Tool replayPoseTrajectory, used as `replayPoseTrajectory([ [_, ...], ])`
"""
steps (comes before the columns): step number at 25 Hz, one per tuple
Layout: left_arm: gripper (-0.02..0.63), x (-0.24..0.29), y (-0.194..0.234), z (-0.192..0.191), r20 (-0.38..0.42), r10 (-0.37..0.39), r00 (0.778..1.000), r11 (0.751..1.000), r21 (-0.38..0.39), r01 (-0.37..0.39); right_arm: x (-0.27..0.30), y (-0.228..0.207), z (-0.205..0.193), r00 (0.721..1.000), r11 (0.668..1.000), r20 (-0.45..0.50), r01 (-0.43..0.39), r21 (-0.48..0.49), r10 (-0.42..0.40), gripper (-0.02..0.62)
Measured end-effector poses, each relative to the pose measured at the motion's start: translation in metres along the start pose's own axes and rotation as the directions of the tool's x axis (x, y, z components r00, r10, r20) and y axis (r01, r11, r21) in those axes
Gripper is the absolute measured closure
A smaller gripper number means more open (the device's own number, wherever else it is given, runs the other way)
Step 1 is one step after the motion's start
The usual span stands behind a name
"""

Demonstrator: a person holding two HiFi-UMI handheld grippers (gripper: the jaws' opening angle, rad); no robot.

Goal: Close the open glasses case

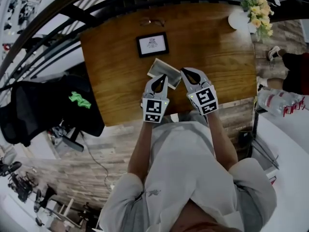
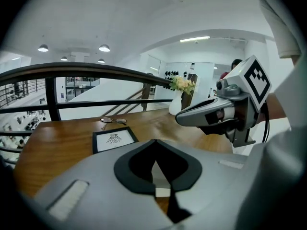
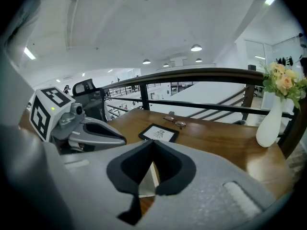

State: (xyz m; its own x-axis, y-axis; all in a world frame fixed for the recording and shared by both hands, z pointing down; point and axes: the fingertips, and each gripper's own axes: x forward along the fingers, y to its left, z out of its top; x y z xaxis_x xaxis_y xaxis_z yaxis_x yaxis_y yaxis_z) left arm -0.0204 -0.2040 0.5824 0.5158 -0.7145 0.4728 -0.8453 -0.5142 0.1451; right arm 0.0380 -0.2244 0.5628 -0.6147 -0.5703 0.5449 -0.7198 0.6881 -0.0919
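On the table's (image 1: 113, 76) far left, a black frame (image 1: 152, 44) holds a small drawing; any lettering is too small to read. Glasses (image 1: 152, 21) lie beyond it. The left gripper (image 1: 161, 78) has its jaws brought together at the tips, which sit over the near edge of the case (image 1: 164, 70). In its own view a pale part of the case (image 2: 161, 177) shows through the gap behind the tips. The case lies near the table's middle, between the two grippers. The right gripper (image 1: 185, 73), jaws likewise tip to tip, sits at the case's right corner. Each cube bears black-and-white square markers. A white vase (image 1: 238, 19) of flowers stands far right.
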Motion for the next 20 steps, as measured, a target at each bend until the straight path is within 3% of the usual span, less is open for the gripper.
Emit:
replayPoseTrajectory([
  [20,0.588,0.048,0.001,-0.049,-0.149,-0.007,0.989,0.997,-0.081,-0.005,0.043,-0.013,-0.057,0.985,0.998,-0.165,-0.049,0.042,0.055,0.592],
])
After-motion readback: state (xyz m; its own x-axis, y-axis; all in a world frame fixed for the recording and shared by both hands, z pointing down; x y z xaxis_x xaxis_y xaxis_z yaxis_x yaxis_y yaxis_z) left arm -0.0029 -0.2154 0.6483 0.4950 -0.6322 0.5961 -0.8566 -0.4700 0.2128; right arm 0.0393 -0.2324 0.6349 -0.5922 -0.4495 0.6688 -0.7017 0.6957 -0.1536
